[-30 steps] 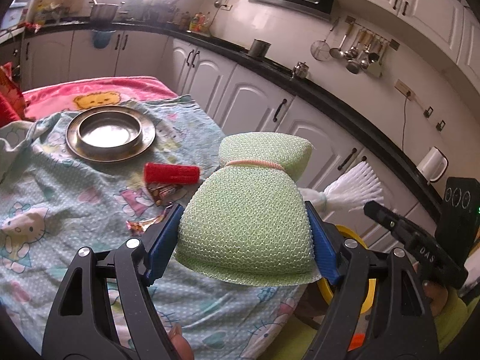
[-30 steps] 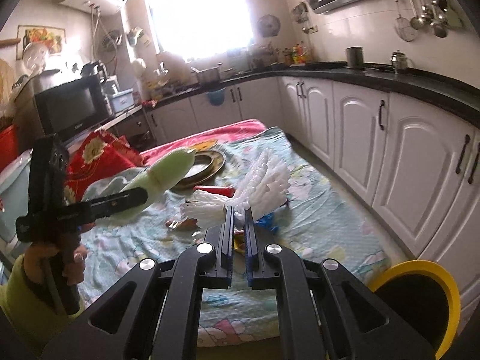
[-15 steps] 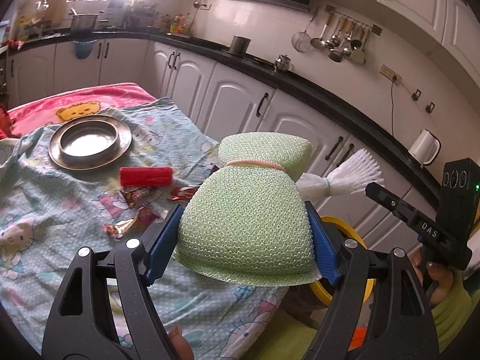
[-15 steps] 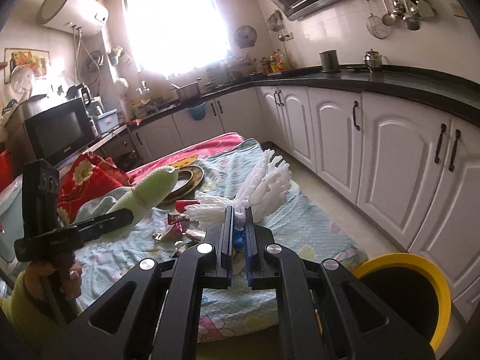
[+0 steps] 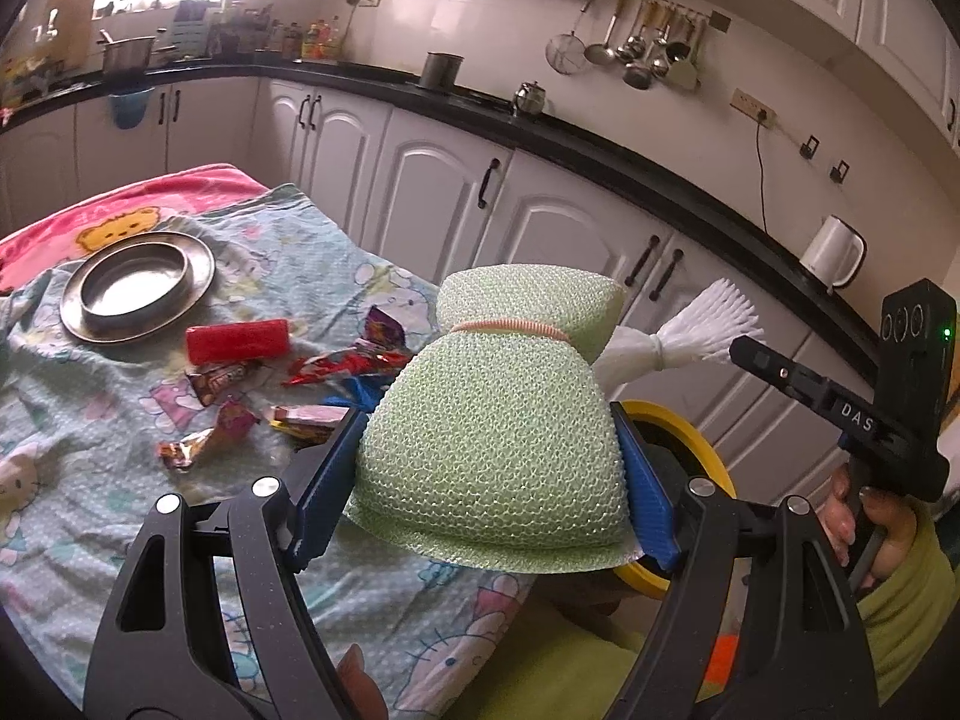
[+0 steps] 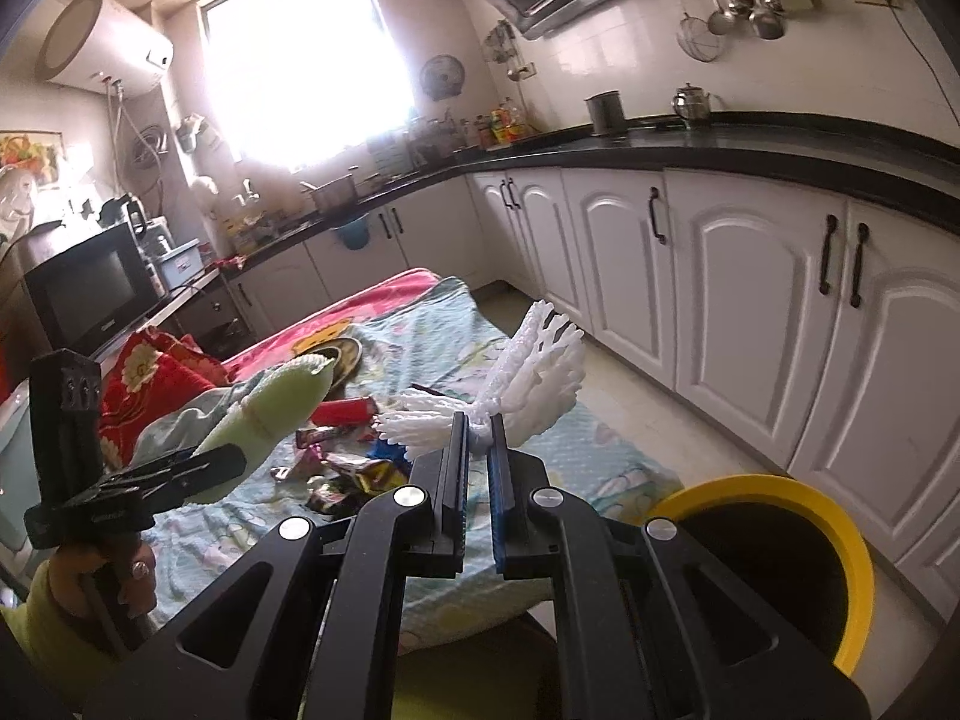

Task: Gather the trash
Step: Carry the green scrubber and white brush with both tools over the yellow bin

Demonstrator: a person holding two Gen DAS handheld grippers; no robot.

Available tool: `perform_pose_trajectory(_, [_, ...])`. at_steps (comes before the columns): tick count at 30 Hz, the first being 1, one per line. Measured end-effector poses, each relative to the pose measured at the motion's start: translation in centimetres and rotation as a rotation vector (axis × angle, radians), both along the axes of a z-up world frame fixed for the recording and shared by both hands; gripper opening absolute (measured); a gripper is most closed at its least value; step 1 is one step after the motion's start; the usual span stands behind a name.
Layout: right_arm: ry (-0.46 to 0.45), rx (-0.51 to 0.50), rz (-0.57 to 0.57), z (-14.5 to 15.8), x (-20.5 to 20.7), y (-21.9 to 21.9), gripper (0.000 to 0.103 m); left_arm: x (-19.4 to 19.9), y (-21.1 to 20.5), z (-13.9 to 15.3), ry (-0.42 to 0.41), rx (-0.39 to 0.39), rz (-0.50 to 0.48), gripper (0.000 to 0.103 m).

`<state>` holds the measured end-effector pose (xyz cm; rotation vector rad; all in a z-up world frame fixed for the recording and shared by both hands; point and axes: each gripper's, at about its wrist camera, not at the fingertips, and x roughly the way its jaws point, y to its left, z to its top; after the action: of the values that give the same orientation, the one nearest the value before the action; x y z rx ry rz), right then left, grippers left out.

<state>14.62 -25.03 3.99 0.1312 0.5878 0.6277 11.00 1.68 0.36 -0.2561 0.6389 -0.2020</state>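
Wrappers (image 5: 240, 396) on cloth (image 5: 90, 480); both grippers full

Green mesh sponge (image 5: 492, 456); white foam net (image 6: 528, 372); yellow-rimmed bin (image 6: 828, 516); cartoon-print blanket (image 5: 90, 420).

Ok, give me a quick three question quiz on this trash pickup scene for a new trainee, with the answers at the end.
1. True or false: the left tongs are shut on the green mesh bundle.
2. What do the right tongs grip?
A. red packet
B. white bristly brush
C. metal plate
3. Fill in: the bin beside the table has a ____ rim.

Key: 1 true. 2 B, the white bristly brush; the red packet and metal plate lie on the tablecloth. 3 yellow.
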Motion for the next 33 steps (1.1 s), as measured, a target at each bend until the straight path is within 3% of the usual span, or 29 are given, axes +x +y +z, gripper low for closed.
perform_pose_trajectory(33, [0.042,-0.041,-0.257,-3.2,-0.8,-12.3,0.006,2.4,-12.4,-3.1,0.048,0.093,-0.253,0.069])
